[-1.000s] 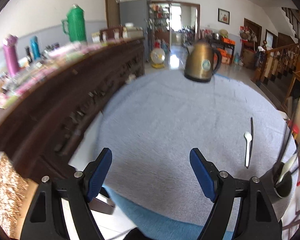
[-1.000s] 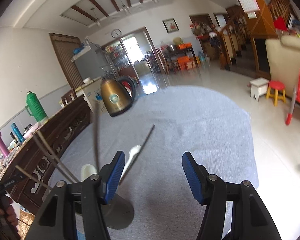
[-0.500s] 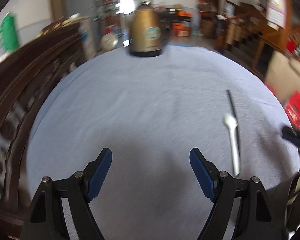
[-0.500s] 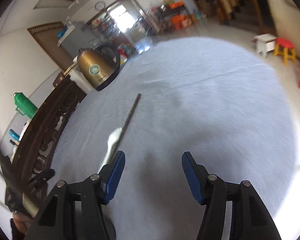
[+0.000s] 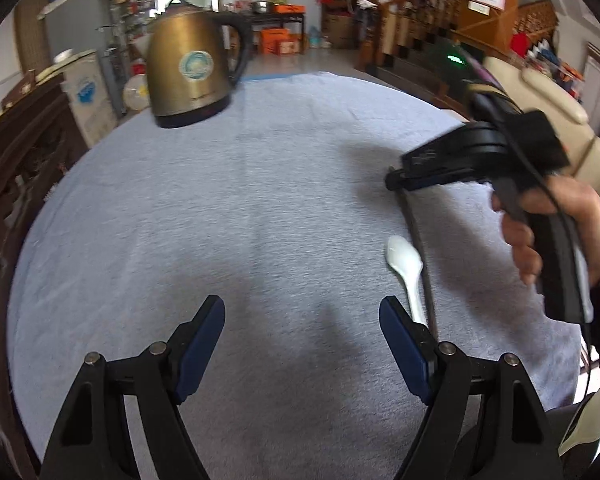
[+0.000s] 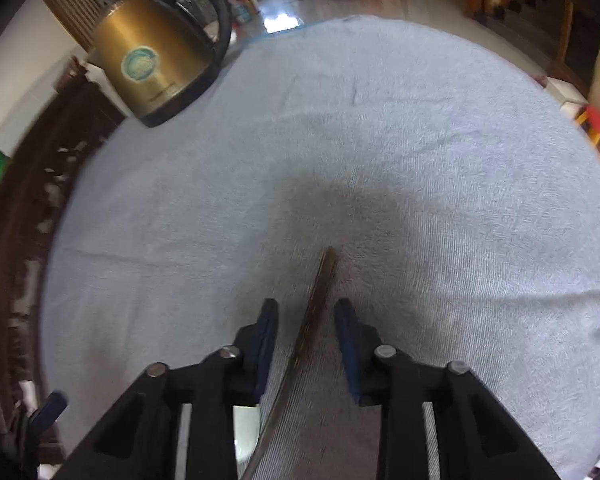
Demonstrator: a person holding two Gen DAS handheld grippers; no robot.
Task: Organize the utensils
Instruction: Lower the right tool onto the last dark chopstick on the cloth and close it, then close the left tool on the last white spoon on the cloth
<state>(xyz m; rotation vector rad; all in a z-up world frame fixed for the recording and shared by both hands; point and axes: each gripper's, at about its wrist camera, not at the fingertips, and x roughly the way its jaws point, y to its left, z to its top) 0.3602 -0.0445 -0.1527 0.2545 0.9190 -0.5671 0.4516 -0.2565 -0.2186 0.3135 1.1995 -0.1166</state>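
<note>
Right gripper (image 6: pixel 306 316) closing around a dark chopstick (image 6: pixel 320 292) on the grey cloth (image 6: pixel 420 160).

The right gripper's jaws had just been narrowing, and the thin dark chopstick lay in the gap between the blue pads (image 6: pixel 270 328), which stood close on either side without visibly pressing it (a sliver of cloth showed on both sides). In the left wrist view a hand (image 5: pixel 556 232) held that gripper, tilted down over the far end of the chopstick at the right of the table. A white spoon (image 5: pixel 408 272) lay just left of the chopstick, its bowl pointing far. The left gripper (image 5: pixel 302 320) hung wide apart and empty over bare cloth, its right finger near the spoon's handle. A brass-coloured kettle (image 5: pixel 188 72) stood at the far left edge.
</note>
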